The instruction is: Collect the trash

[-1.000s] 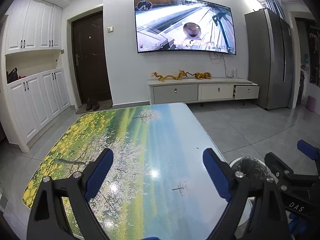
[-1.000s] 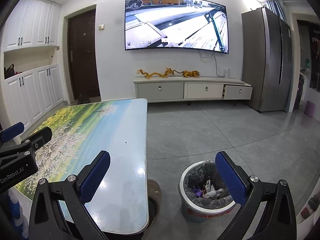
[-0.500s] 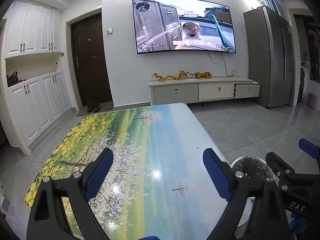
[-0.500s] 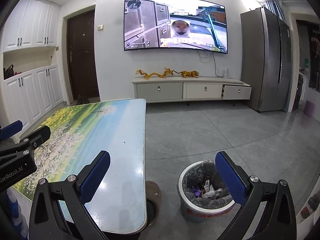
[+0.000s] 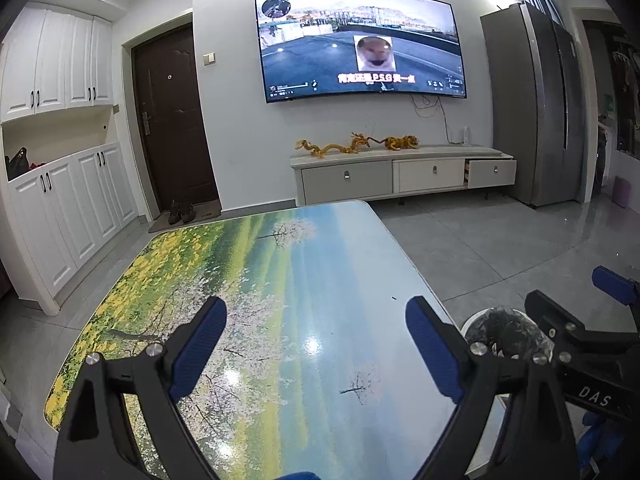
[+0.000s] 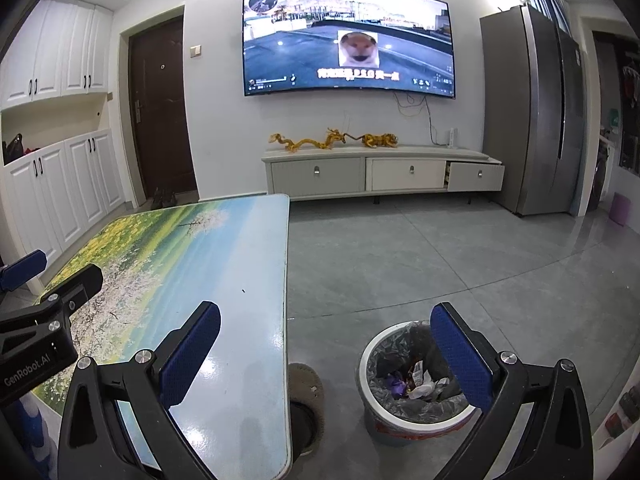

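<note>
A white trash bin point(image 6: 416, 384) with a grey liner stands on the floor right of the table; crumpled wrappers point(image 6: 420, 384) lie inside it. My right gripper point(image 6: 325, 354) is open and hovers above the table's right edge and the bin, nothing between its blue pads. Over the landscape-printed table point(image 5: 280, 280) my left gripper point(image 5: 316, 344) is open and holds nothing. From the left wrist view the bin point(image 5: 500, 332) shows partly behind the right gripper's black arm point(image 5: 580, 344). No loose trash shows on the table top.
A round woven stool point(image 6: 306, 384) sits under the table's right edge. Beyond lie grey floor tiles, a TV cabinet point(image 6: 380, 176) with one drawer ajar, a grey fridge point(image 6: 536, 120), white cupboards point(image 5: 60, 200) and a dark door point(image 5: 172, 120).
Only the picture on the TV has changed. Both grippers stay where they were, still open.
</note>
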A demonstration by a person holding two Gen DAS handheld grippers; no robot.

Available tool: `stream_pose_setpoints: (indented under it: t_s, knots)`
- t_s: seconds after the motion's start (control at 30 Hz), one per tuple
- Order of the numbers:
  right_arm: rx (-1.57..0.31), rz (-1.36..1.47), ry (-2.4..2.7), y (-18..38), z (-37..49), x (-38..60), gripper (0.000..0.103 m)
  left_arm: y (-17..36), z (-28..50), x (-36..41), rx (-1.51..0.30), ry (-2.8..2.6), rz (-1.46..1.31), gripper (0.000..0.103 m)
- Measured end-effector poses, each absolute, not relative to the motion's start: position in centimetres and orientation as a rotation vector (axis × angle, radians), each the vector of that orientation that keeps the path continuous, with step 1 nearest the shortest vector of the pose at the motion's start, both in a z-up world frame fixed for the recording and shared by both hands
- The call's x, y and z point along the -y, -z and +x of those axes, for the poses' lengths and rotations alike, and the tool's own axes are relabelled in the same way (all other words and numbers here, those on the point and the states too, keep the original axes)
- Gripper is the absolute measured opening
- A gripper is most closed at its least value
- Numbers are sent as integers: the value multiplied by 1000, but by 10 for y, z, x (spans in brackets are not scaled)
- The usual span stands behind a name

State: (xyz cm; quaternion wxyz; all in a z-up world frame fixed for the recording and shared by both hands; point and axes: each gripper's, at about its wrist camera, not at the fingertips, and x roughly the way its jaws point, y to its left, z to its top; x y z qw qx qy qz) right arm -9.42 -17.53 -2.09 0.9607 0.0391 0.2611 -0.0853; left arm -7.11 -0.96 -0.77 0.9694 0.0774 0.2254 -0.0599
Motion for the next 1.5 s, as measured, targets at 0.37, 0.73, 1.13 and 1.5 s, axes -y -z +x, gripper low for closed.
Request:
stream_pose_setpoints:
  t_s: [0.37, 0.73, 1.13, 1.5]
  knots:
    - [-565, 91, 194, 35, -63, 185, 103, 22, -39, 10, -504, 131, 152, 91]
    - [-610, 81, 213, 50, -39, 187, 103, 37, -15, 11, -551, 142, 147, 91]
    - [-638, 66, 246, 52, -35, 190, 103, 44, -3, 11, -586, 161, 143, 91]
    - [-636, 58, 227, 50, -35, 185, 103, 42, -6, 10, -591, 159, 140, 91]
